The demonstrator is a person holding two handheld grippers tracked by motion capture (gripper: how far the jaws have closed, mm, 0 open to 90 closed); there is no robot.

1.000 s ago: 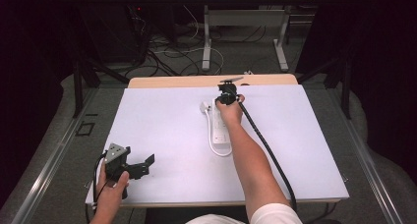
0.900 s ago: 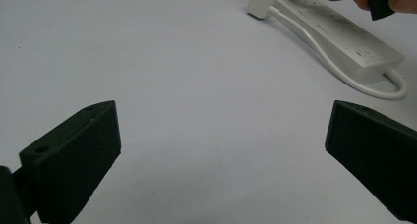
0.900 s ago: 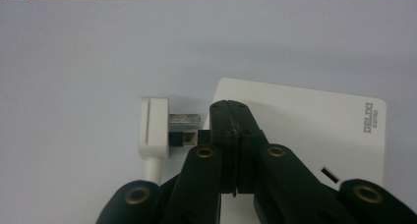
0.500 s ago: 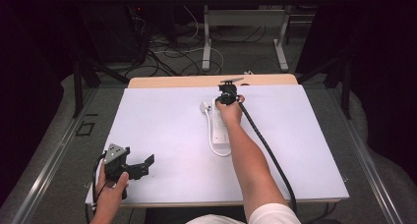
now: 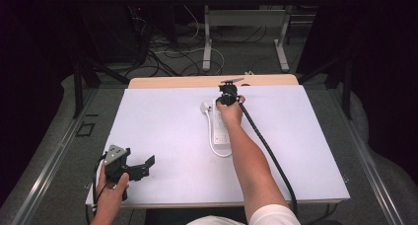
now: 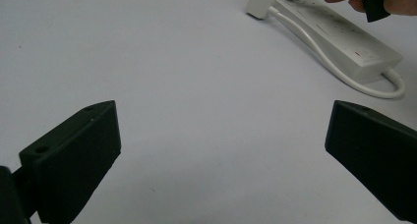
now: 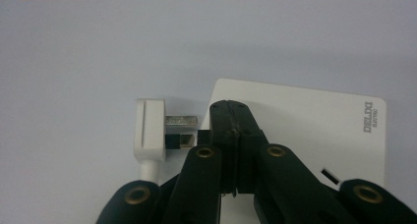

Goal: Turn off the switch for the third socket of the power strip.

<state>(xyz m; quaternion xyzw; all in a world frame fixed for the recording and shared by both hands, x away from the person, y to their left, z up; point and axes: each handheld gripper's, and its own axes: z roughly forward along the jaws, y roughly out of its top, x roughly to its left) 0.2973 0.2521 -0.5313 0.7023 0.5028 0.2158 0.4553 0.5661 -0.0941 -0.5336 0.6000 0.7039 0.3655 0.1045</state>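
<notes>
My right gripper (image 5: 227, 97) sits at the far end of the white power strip (image 5: 221, 126), and in the right gripper view its 2 black jaws are clenched flat against each other with nothing between them, tips resting over the strip's end (image 7: 295, 121). Just to the left of those closed tips in that view lies the white plug (image 7: 150, 130), on its side on the table, its metal pins pointing toward the jaws and ending right beside them; whether a pin actually touches the jaw I cannot tell. The plug's white cord (image 5: 213, 148) runs from it along the strip's side and loops around the near end, back toward my right forearm. The strip carries a grey brand mark near its far corner, off to the right of the closed jaws. My left gripper (image 5: 140, 167) is well apart from all this, at the near left corner of the white table (image 5: 162, 126), held in my left hand (image 5: 111, 193). In the left gripper view its 2 jaws stand wide and released, bare table between them, and the strip (image 6: 344, 42) and plug (image 6: 258, 4) lie far ahead and to the right of them, with my right hand at the strip's far end.
</notes>
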